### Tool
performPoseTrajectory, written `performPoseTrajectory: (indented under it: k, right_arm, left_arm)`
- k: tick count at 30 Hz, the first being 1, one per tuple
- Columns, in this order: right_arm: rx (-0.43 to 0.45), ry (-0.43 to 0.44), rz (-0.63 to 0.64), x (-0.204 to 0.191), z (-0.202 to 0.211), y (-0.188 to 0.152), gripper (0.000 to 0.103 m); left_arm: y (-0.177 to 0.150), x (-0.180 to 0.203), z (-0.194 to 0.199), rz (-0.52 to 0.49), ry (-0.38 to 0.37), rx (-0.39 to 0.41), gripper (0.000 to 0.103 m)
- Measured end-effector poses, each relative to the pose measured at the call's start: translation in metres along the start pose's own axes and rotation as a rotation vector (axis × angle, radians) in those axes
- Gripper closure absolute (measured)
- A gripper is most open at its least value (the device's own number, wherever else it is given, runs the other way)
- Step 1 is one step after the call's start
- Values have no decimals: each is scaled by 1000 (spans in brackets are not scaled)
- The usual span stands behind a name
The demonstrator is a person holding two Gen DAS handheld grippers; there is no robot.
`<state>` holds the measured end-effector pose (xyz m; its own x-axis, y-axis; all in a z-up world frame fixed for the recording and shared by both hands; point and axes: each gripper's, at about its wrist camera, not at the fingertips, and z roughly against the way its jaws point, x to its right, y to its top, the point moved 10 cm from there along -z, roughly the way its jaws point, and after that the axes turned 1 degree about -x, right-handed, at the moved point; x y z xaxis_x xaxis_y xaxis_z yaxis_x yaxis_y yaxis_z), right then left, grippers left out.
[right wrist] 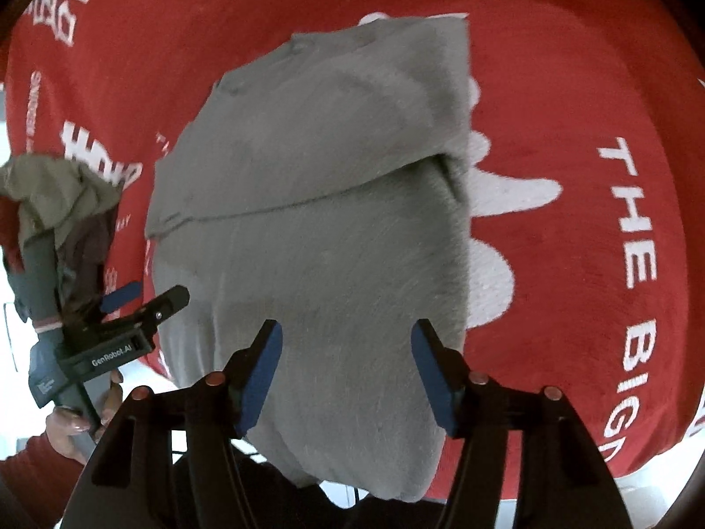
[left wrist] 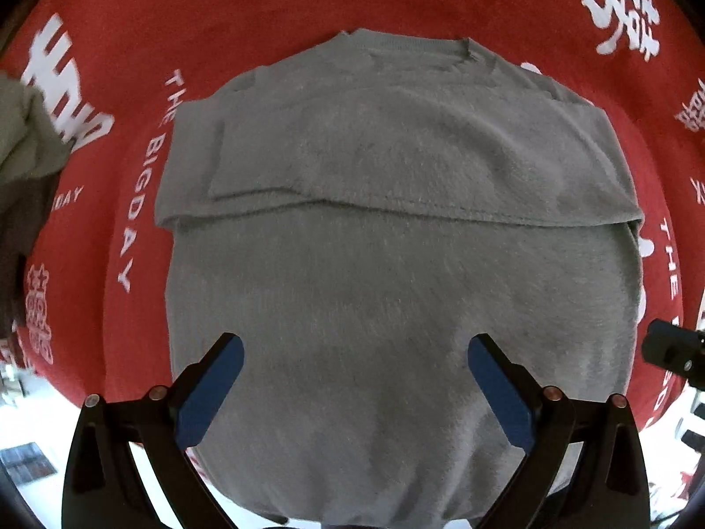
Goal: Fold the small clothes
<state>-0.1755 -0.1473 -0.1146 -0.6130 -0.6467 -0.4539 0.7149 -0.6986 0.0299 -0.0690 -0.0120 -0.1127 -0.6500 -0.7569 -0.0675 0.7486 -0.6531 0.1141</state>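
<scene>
Your left gripper [left wrist: 354,352] and right gripper [right wrist: 346,339] both hang with jaws apart, empty, over the grey top [left wrist: 396,264] lying below them on the red cloth [left wrist: 132,44]. It looks soft, light and floppy; pinch its near hem corners.

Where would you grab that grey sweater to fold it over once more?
Probably the bottom hem of the grey sweater, which hangs off the near edge of the red cloth. Come from the near side, one gripper at each corner. The top is already folded down flat, leaving this loose edge free to lift.
</scene>
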Motion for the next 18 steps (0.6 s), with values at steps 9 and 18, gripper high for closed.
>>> performPoseTrajectory:
  k: [9,18]
  right_arm:
    - [-57,19,86,-15,-4,-20,38]
    - [-62,25,90,-38,-12,-59,38]
  left_arm:
    - [-42,-8,14,80,-16,-11,1]
    - [-89,-39,15,79,-25,-11,1]
